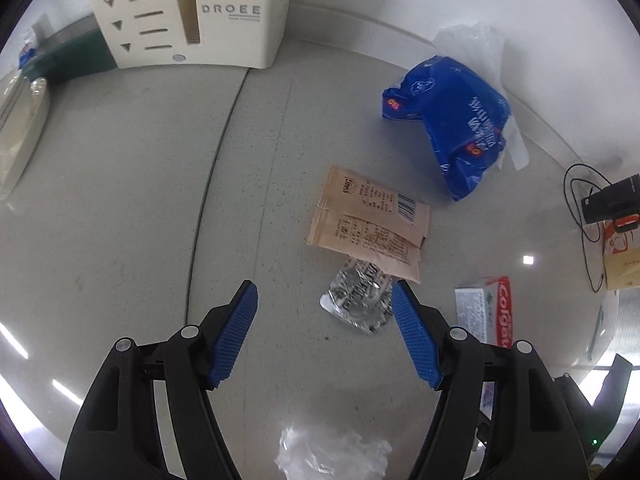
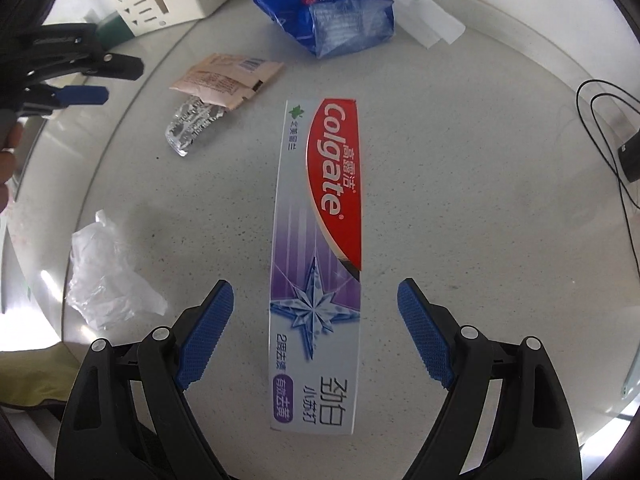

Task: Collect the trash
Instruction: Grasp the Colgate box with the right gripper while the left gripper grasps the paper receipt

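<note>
Trash lies on a grey table. A Colgate toothpaste box [image 2: 316, 264] lies lengthwise between the fingers of my open right gripper [image 2: 316, 292], apart from both pads. My open, empty left gripper [image 1: 324, 292] hovers just before a crumpled silver foil blister [image 1: 358, 300], which a tan snack wrapper [image 1: 368, 222] partly covers. A blue plastic bag [image 1: 452, 120] lies farther back right. A crumpled clear plastic piece [image 1: 332, 452] lies under the left gripper; it also shows in the right wrist view [image 2: 106, 276]. The left gripper shows at far left of the right wrist view [image 2: 86, 96].
A cream DROEE organiser box [image 1: 188, 16] stands at the back left beside a dark green box [image 1: 76, 54]. A white paper strip [image 2: 428, 16] lies behind the blue bag. Black cables and a black device [image 1: 612, 200] sit at the right edge.
</note>
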A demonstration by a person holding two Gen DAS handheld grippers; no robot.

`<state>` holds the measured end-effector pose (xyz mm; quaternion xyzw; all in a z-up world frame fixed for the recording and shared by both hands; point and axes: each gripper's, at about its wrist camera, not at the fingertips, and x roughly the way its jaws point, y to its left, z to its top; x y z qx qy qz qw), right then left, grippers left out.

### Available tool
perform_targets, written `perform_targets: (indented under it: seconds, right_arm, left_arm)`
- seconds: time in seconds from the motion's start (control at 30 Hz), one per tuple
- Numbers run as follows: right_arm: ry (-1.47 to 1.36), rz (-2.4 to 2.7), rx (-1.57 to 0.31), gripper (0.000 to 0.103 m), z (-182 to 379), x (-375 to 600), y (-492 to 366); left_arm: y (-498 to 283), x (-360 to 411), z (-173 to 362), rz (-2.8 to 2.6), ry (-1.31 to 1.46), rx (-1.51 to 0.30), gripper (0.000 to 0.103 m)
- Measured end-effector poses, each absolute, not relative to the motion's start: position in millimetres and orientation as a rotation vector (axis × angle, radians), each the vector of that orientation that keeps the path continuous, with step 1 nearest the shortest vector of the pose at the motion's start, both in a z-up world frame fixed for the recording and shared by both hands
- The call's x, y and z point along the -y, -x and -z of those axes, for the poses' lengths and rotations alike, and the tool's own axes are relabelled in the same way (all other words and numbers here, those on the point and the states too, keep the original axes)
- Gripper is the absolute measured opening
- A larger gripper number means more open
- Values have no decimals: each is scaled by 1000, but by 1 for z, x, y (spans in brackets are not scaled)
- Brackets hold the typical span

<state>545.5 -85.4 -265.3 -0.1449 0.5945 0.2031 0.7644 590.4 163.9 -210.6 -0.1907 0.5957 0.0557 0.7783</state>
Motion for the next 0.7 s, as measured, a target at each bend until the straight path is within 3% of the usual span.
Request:
perform_targets:
  seconds: [0.1,0.3,0.47,0.6,0.7]
  right_arm:
    - [314,-439,-1320,84,272,82,-550]
    - [306,-444,-1370,72,282,78,-561]
    - [323,-459,-1396,49,287,70,-567]
    - [327,-462,-1400,49,289,68,-572]
    - [340,-464,-1403,49,290,65,-573]
  left_arm:
    - [-602,-169,226,-109,428,-1311,68]
    - [-622,-178,249,-87,443,-1342,65]
    - [-631,-182,261,-58,476,-1369,53]
    - [-637,-179,262,-29,474,-1361,46]
    - [-640,-176,264,-2,473,-1370,31]
